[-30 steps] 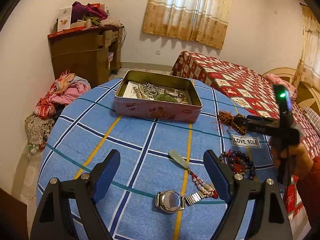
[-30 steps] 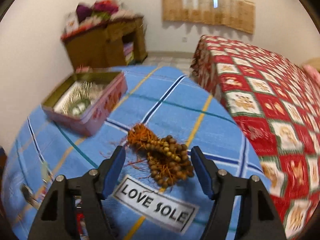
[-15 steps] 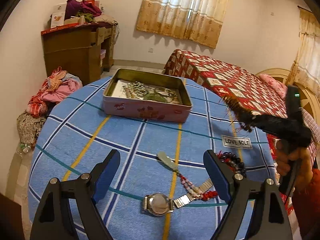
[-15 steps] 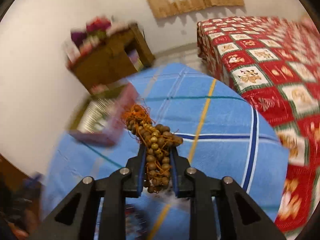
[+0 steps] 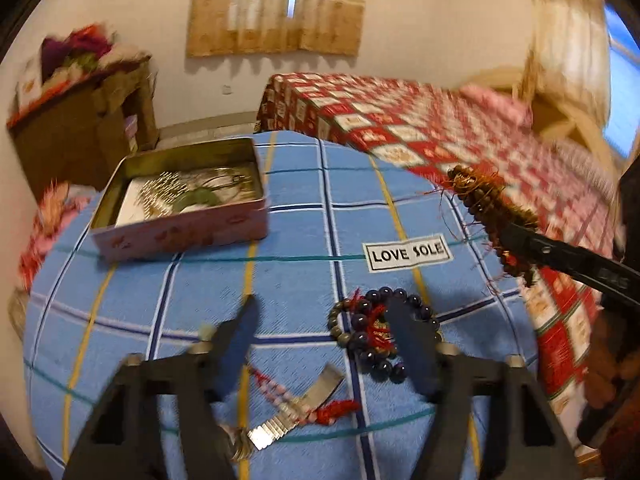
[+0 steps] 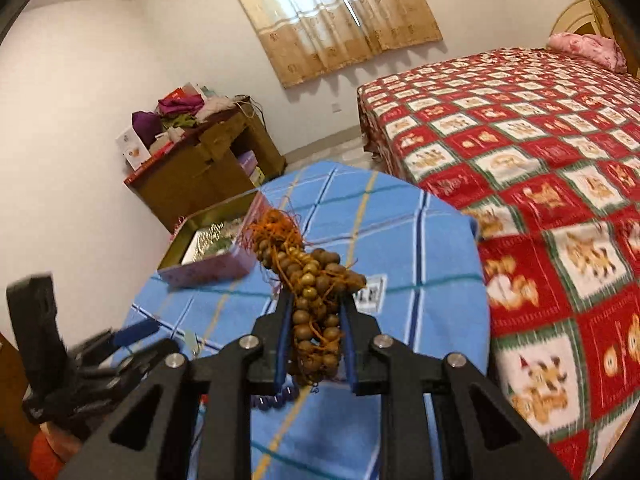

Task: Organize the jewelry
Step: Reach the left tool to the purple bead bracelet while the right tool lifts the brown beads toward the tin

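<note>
My right gripper (image 6: pixel 315 312) is shut on a bunch of brown wooden beads with orange threads (image 6: pixel 310 280) and holds it in the air above the blue checked table; the bunch also shows at the right of the left wrist view (image 5: pixel 486 204). My left gripper (image 5: pixel 326 320) is open and empty, low over the table, with a dark bead bracelet with a red tassel (image 5: pixel 376 332) by its right finger. A pink tin box (image 5: pixel 180 200) with jewelry inside stands at the back left. A metal watch band (image 5: pixel 296 412) and a pink bead string lie near me.
A "LOVE SOLE" label (image 5: pixel 408 254) is sewn on the tablecloth (image 5: pixel 304 240). A bed with a red checked cover (image 6: pixel 540 152) stands right of the table. A wooden cabinet piled with clothes (image 6: pixel 200 168) stands at the back left.
My right gripper has lifted the brown bead bunch higher off the table. My left gripper has moved right, from over the watch toward the dark bead bracelet.
</note>
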The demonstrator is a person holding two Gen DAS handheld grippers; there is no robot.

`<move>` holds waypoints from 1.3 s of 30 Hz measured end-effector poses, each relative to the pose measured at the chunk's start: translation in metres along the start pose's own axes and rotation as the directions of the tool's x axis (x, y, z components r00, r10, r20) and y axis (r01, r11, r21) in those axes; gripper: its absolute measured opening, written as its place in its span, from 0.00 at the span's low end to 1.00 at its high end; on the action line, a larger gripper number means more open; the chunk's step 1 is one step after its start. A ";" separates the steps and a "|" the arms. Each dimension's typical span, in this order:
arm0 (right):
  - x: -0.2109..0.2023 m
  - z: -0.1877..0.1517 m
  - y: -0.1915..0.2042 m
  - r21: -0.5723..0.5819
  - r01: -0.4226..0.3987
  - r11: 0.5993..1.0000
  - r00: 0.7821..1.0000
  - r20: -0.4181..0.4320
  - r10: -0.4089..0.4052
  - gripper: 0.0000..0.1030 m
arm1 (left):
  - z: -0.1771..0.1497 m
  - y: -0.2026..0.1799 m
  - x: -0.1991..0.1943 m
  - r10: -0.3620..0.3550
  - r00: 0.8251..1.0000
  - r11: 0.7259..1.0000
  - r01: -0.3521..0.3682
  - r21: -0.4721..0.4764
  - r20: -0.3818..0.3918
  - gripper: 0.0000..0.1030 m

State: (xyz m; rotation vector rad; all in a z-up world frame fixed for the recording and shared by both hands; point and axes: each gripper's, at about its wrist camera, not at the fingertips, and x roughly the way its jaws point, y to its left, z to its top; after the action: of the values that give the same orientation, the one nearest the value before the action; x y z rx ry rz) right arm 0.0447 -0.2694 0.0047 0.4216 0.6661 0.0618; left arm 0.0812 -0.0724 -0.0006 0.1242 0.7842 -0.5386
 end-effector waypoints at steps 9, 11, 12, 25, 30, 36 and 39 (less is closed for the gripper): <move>-0.006 -0.003 -0.022 0.060 -0.016 0.998 1.000 0.005 0.016 0.24 | 0.001 -0.019 0.047 -0.039 0.990 0.999 0.039 0.001 -0.139 0.55; -0.008 -0.004 -0.022 0.065 -0.020 0.998 1.000 0.009 0.020 0.24 | -0.002 -0.019 0.053 -0.016 0.985 1.000 0.017 0.001 -0.170 0.52; -0.009 -0.003 -0.023 0.069 -0.023 0.997 1.000 0.013 0.022 0.24 | -0.005 -0.019 0.057 -0.009 0.981 1.000 0.010 0.002 -0.193 0.41; -0.026 0.000 -0.025 0.105 -0.053 0.993 0.997 0.068 0.046 0.24 | 0.004 -0.020 0.006 -0.085 0.996 0.996 0.084 -0.016 -0.036 0.13; -0.028 0.000 -0.019 0.101 -0.044 0.994 0.997 0.074 0.037 0.24 | 0.014 -0.022 -0.033 -0.178 0.980 0.984 0.179 -0.006 0.085 0.13; -0.030 0.001 -0.013 0.089 -0.039 0.995 0.996 0.081 0.032 0.24 | 0.030 -0.012 -0.063 -0.275 0.934 0.958 0.287 -0.022 0.228 0.11; -0.030 -0.001 -0.010 0.087 -0.040 0.995 0.996 0.077 0.033 0.24 | 0.033 -0.007 -0.066 -0.208 0.950 0.976 0.218 -0.018 0.233 0.11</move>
State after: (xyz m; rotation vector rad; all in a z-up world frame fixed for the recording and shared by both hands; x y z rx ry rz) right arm 0.0195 -0.2844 0.0177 0.5192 0.5879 0.0511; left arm 0.0605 -0.0610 0.0692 -0.0643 0.5851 -0.7269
